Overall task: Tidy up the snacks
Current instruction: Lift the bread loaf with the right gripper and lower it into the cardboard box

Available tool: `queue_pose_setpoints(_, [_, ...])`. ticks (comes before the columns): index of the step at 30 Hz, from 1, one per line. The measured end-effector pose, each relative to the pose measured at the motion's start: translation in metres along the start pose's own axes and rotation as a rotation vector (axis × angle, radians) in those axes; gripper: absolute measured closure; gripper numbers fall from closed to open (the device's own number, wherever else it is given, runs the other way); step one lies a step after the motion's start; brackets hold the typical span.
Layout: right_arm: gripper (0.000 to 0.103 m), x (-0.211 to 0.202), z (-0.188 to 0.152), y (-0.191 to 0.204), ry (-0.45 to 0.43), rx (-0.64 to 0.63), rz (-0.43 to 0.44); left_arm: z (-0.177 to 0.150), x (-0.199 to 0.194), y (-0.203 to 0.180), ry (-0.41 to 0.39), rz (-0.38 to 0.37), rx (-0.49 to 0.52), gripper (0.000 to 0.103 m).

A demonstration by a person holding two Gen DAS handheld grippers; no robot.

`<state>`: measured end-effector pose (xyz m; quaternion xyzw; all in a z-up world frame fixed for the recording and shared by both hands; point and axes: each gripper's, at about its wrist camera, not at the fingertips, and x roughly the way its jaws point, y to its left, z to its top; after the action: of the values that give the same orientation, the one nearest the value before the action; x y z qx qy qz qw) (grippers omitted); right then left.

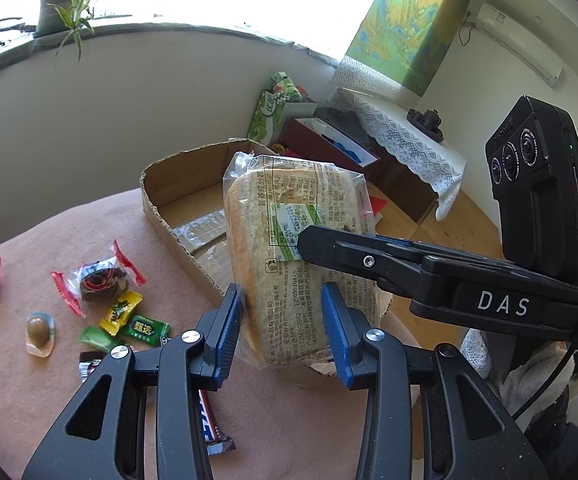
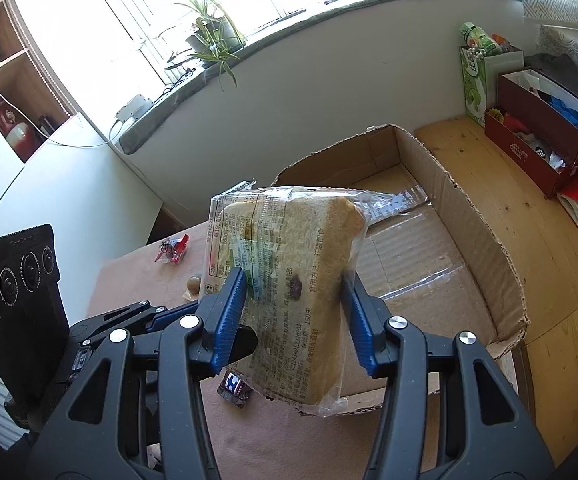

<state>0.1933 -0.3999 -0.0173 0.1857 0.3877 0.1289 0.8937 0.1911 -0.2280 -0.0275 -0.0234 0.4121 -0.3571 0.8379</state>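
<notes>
Both grippers clamped on one packaged bread slice (image 1: 289,264), held in the air just over the near wall of the open cardboard box (image 1: 177,184). Left gripper (image 1: 285,320) pinching the lower part of the pack across its thickness, blue pads pressed into the wrapper on either side. Right gripper (image 2: 295,304) doing the same from the other side, one finger reaching across the label in the left wrist view.

Remaining on the brown table cover (image 1: 29,392): red-wrapped sweets (image 1: 97,280), green and yellow candies (image 1: 129,320), a jelly cup (image 1: 40,334), a chocolate bar (image 1: 209,424) partly hidden beneath the left fingers.

Risks, as judged from here:
- Soft bread, slick film: too hard a squeeze likely to crush the slice; too light, and the wrapper slides out.
- Two grips on one pack: uneven release apt to twist or tear the film.
- Low carry over the ragged box wall: bottom corner may snag and tip the box.
</notes>
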Motion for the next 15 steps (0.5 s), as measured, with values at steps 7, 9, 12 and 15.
queue_pose_setpoints(7, [0.052,0.013,0.007,-0.014,0.019,0.009,-0.015,0.004,0.015,-0.003,0.016,0.014,0.000,0.064])
queue_pose_setpoints(9, [0.052,0.014,0.007,-0.017,0.021,0.013,-0.015,0.005,0.017,-0.005,0.017,0.016,0.006,0.064])
queue_pose_setpoints(12, [0.052,0.014,0.009,-0.021,0.018,0.022,-0.014,0.006,0.020,-0.007,0.017,0.020,0.012,0.064])
queue_pose_setpoints(15, [0.051,0.014,0.009,-0.023,0.015,0.026,-0.020,0.008,0.021,-0.010,0.016,0.029,0.018,0.064])
